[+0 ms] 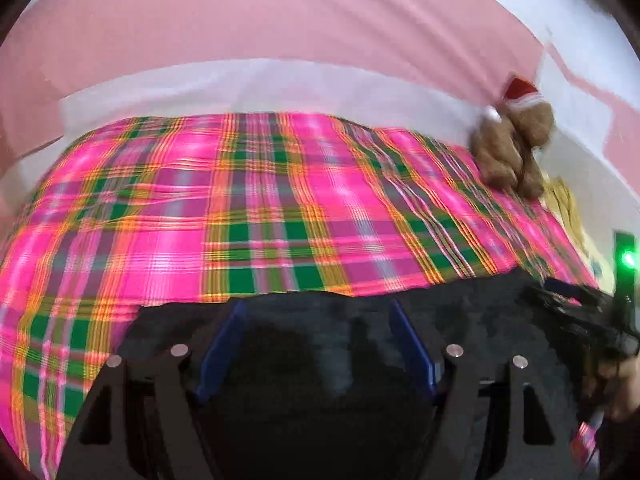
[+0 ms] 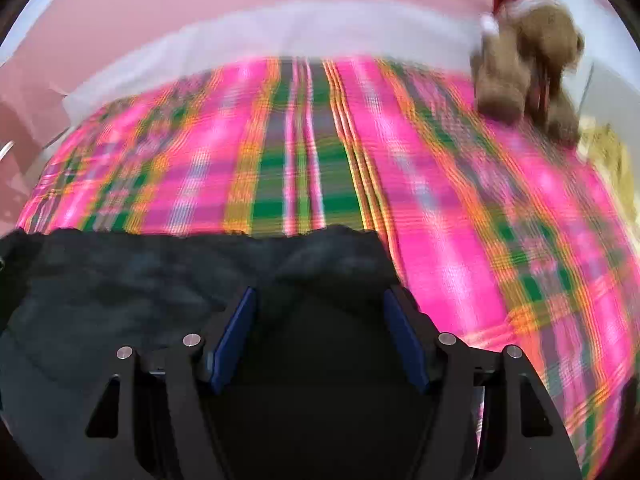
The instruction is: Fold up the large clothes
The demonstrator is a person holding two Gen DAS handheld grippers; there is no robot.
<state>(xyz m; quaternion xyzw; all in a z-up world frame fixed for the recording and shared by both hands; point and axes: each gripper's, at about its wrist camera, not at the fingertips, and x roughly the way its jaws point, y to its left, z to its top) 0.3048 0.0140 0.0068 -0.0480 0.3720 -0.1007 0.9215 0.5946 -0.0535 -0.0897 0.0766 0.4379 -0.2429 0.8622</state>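
A dark, nearly black garment (image 1: 460, 304) lies on a pink, green and orange plaid bed cover (image 1: 260, 200). My left gripper (image 1: 317, 308) hangs over the garment's far edge, its blue pads wide apart and open, with dark cloth under the gap and nothing pinched. In the right wrist view the same garment (image 2: 120, 272) spreads to the left, and a rounded fold of it lies ahead of my right gripper (image 2: 319, 292). That gripper is also open, above the cloth near its right edge. The plaid cover (image 2: 440, 200) is blurred.
A brown teddy bear (image 1: 512, 144) in a red hat sits at the cover's far right corner, seen too as the bear (image 2: 528, 64). Yellowish cloth (image 1: 564, 204) lies beside it. A white sheet band (image 1: 280, 84) and a pink wall lie beyond. A hand (image 1: 616, 380) shows at the right edge.
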